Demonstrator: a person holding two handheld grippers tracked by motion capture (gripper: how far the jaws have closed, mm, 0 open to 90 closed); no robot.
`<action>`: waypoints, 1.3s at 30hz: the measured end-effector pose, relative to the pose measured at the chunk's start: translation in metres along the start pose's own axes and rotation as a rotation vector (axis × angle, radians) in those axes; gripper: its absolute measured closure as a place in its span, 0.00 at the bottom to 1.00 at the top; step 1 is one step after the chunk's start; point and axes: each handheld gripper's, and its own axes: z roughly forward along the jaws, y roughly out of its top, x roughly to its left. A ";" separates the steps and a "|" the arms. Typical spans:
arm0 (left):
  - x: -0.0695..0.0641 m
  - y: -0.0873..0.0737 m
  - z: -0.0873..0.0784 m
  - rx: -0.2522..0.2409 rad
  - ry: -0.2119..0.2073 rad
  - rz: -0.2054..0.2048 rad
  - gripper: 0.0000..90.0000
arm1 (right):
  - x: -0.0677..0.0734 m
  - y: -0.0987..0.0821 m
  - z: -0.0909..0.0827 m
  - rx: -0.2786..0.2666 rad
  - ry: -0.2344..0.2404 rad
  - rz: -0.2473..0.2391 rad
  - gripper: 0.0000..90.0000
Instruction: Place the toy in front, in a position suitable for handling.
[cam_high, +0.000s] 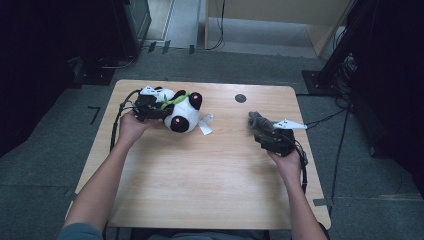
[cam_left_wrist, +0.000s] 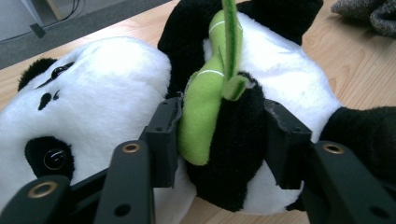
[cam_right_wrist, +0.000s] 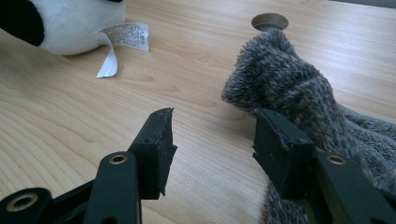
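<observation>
Currently left gripper (cam_left_wrist: 219, 135) pinches the panda (cam_high: 177, 110), which lies left of the grey sock (cam_right_wrist: 289, 93); right gripper (cam_right_wrist: 212, 140) gapes empty beside the sock. Plush may slip from that shallow pinch.

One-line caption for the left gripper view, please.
Left gripper clamps a toy panda's black arm and green leaf on the wooden table.

There is one desk (cam_high: 200, 170). On it lies one toy panda (cam_high: 176, 108) with one green leaf (cam_left_wrist: 205, 100) and one white tag (cam_right_wrist: 122, 41). There is one grey woolly sock (cam_right_wrist: 285, 84). The desk has one round hole (cam_high: 240, 98). Two grippers are here, one in each hand: the left gripper (cam_high: 144, 107) and the right gripper (cam_high: 272, 137).
</observation>
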 end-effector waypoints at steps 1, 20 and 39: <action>0.000 0.000 0.000 0.005 -0.003 -0.009 0.64 | 0.000 0.000 0.000 0.000 -0.001 0.002 0.54; -0.028 0.013 -0.018 0.014 0.009 -0.060 0.77 | -0.012 0.001 -0.011 -0.036 -0.054 0.003 0.56; -0.108 -0.005 -0.041 -0.034 -0.067 -0.136 0.77 | -0.024 0.008 -0.003 -0.021 -0.104 -0.007 0.59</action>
